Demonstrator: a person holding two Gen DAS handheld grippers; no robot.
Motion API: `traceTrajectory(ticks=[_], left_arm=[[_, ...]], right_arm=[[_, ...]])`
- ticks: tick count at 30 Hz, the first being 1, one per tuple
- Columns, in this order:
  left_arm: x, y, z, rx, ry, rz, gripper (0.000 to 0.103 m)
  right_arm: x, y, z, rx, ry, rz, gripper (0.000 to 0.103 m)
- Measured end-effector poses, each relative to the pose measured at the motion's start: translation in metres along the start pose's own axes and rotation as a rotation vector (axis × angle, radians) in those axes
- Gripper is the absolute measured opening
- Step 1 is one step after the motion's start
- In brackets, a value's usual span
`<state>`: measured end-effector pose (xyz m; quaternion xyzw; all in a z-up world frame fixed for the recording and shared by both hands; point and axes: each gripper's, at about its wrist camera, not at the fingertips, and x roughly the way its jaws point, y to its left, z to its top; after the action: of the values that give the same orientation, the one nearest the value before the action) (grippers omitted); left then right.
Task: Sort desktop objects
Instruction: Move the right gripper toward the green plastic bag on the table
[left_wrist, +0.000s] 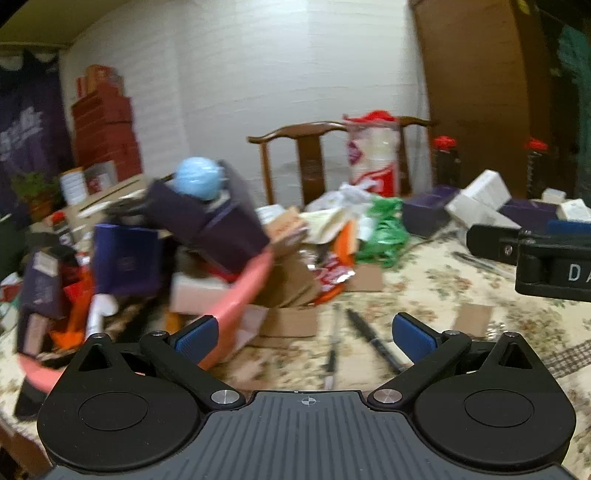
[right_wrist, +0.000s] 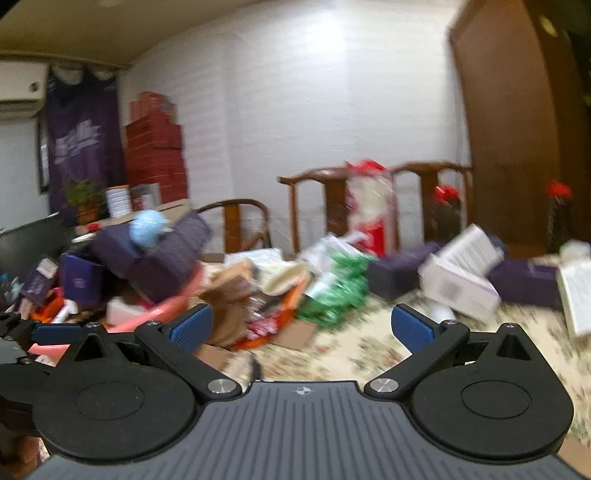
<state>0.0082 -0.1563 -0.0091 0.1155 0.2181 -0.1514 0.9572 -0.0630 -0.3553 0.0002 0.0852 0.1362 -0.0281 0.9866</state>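
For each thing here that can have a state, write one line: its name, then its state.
Left gripper: open, empty.
Right gripper: open, empty.
Pink basket: heaped with boxes, tilted.
Black pen: lying flat on the tablecloth.
Green bag: crumpled.
White boxes: stacked askew.

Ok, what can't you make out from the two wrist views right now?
- Pink basket contents: left wrist view, motion blur, boxes overlapping.
- Pens on the tablecloth: blurred; the near ends pass behind the left gripper.
- White boxes: print unreadable, right wrist view blurred.
- Right gripper: open, empty.
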Motion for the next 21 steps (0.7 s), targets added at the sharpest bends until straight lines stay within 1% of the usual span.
traceTrajectory(ticks=[3,6,16,21], left_arm=[[0.006,-0.012,0.003,0.012,-0.004,-0.025,0.103],[0.013,-0.022,0.007,0.024,-0.007,-0.041,0.103],[0.029,-0.034,0.016,0.030,0.002,-0.067,0.103],[0.038,-0.037,0.018,0.026,0.010,-0.081,0.103]], right_arm=[[0.001,-0.020,-0.007,0.042,0.016,-0.032,0.102],[0.002,-0.032,-0.012,0.059,0.027,-0.055,0.102],[0.006,-0.048,-0.013,0.079,0.018,-0.087,0.103],[0.010,-0.055,-0.015,0.088,0.028,-0.102,0.103]])
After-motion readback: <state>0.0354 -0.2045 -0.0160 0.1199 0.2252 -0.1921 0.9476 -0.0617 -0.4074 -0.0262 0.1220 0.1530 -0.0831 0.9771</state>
